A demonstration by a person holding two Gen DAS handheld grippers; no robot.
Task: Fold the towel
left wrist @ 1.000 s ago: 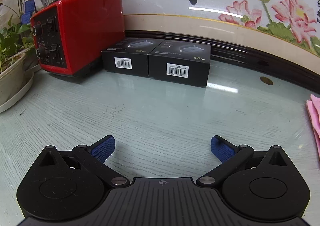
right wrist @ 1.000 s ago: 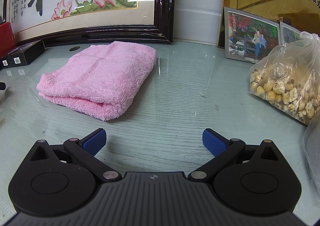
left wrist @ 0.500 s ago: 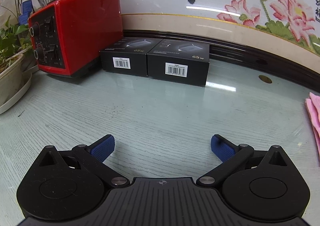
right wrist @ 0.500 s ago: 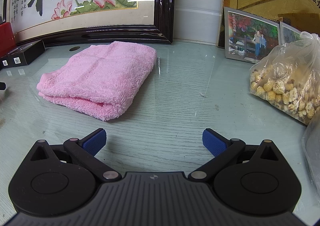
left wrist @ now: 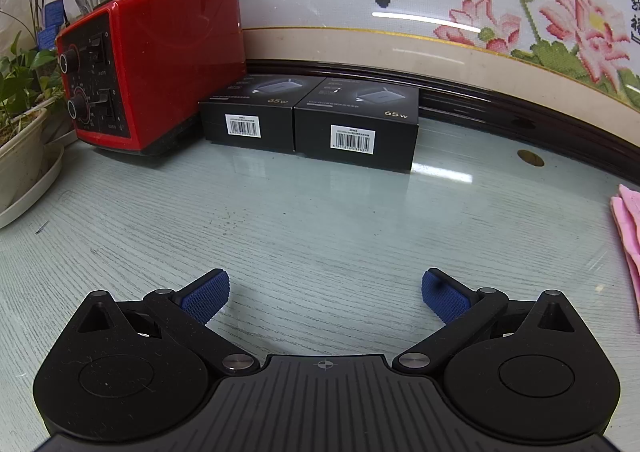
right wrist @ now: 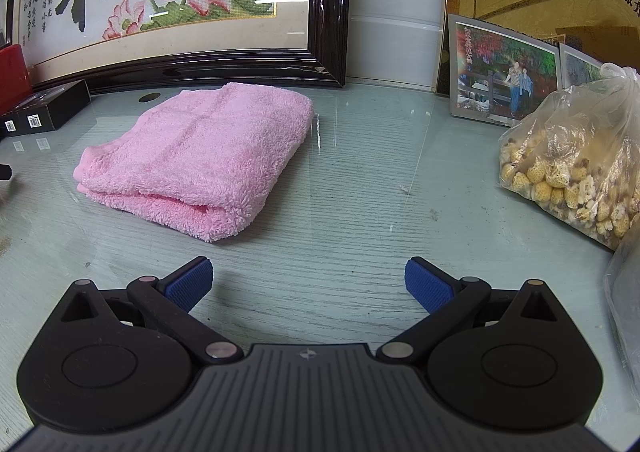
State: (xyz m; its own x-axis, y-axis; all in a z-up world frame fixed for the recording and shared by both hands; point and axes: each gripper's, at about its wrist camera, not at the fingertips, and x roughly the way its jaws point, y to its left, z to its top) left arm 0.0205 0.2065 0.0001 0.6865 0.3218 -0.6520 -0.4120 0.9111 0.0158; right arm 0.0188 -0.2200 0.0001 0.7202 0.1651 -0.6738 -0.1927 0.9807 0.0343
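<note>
A folded pink towel (right wrist: pixel 200 155) lies near the table's (right wrist: pixel 360 179) back edge. The left gripper (left wrist: pixel 325 292) and the right gripper (right wrist: pixel 308 280) both gape wide, holding nothing.

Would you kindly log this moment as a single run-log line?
towel: folded, on table | left gripper: open, empty | right gripper: open, empty, short of towel | contact: none

One pink towel (right wrist: pixel 200 155) lies folded on the glass-topped table (right wrist: pixel 360 179). Two black boxes (left wrist: pixel 308 115) sit side by side near the table's back edge, beside one red blender (left wrist: pixel 148 63). One potted plant (left wrist: pixel 20 123), one framed embroidery (right wrist: pixel 160 3), two photos (right wrist: pixel 504 71), one snack bag (right wrist: pixel 572 155), two grippers, the left gripper (left wrist: pixel 325 292) and the right gripper (right wrist: pixel 308 282), each spread wide.
</note>
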